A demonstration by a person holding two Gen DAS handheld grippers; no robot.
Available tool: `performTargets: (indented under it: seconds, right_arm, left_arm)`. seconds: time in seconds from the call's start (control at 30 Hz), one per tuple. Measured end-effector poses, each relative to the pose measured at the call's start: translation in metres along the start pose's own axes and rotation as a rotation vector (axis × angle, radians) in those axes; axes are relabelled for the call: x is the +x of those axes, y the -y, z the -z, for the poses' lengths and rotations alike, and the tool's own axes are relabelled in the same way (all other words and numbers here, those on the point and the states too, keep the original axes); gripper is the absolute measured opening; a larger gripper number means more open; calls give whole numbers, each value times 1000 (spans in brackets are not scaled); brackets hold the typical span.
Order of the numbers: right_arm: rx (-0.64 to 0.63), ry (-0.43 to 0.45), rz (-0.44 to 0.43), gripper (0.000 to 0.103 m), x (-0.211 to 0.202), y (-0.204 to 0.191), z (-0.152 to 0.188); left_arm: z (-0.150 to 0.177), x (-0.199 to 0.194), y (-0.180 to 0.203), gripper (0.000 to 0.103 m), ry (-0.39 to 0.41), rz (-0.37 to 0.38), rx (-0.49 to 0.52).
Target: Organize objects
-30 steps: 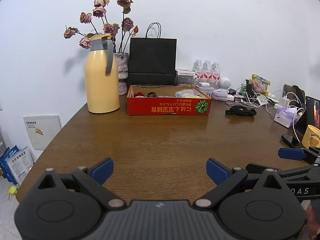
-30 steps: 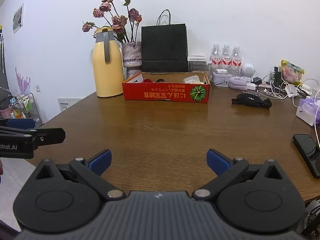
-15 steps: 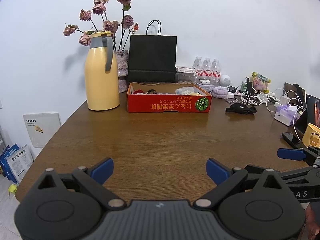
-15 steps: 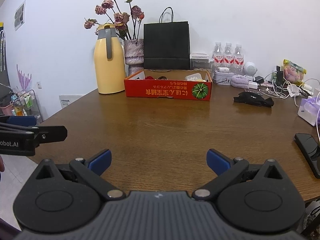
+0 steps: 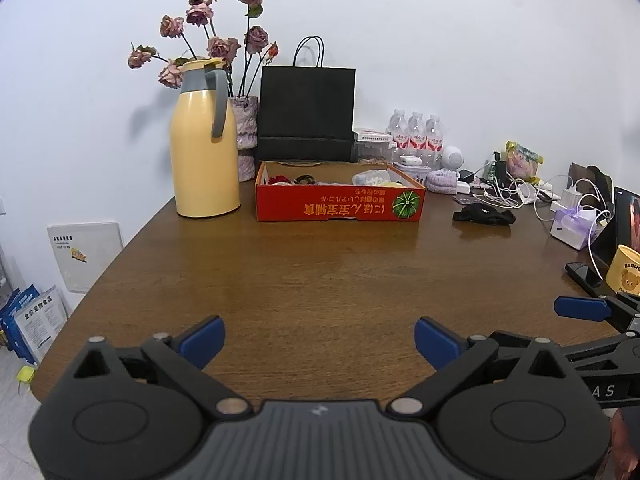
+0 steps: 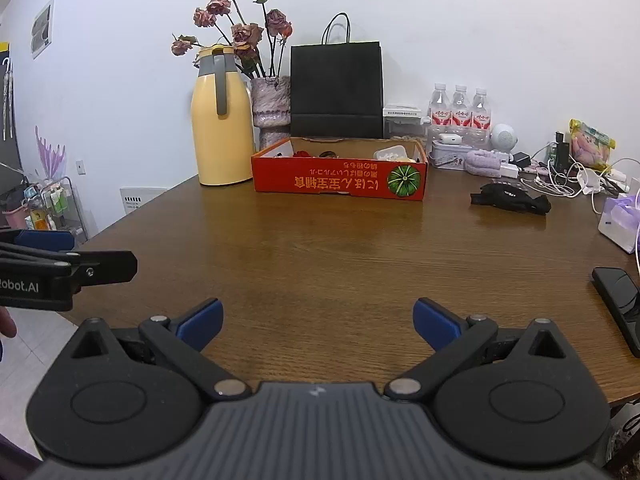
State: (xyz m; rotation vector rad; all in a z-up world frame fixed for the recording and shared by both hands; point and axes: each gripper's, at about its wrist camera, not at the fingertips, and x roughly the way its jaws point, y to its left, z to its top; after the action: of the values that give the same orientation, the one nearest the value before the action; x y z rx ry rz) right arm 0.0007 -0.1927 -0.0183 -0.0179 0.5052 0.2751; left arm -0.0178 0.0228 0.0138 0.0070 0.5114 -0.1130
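**A:** What do the two gripper cameras show?

**B:** A brown wooden table (image 5: 320, 272) against a white wall. The left gripper (image 5: 319, 339) hangs over the near edge, its blue-tipped fingers (image 5: 202, 338) spread wide with nothing between them. The right gripper (image 6: 318, 322) does the same, jaws wide and empty.

**A:** Can each camera see the other gripper?

**B:** Partly. In the left view, one blue tip of the right gripper pokes in at the right edge. In the right view, the left gripper's black arm enters from the left edge.

**A:** Where are the things to organize?

**B:** At the far side of the table, well apart from both grippers. A red box (image 5: 340, 200) sits near the middle, open on top, holding small items too small to tell. Just left of it stands a yellow jug (image 5: 202, 148) with a grey handle. Behind them are a vase (image 5: 246, 140) of dried roses (image 5: 216, 40) and a black bag (image 5: 307, 114).

**A:** And to the right?

**B:** Three water bottles (image 6: 460, 110) by the wall, a small white round device (image 6: 503, 136), a lilac fuzzy roll (image 6: 484, 160), and a tangle of white cables (image 6: 560, 182). A black cloth (image 6: 510, 198) lies alone on the wood, nearer the grippers. A dark phone (image 6: 618, 294) rests at the right edge. In the left view a yellow cup (image 5: 626, 274) with a bear on it stands at the far right.
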Motion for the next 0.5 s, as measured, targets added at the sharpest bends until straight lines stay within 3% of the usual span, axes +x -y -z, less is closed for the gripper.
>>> performTargets:
  seconds: [0.5]
  right_arm:
    - [-9,-13,-3,103,1,0,1]
  left_arm:
    - [4,6,1,103,-45,17,-5]
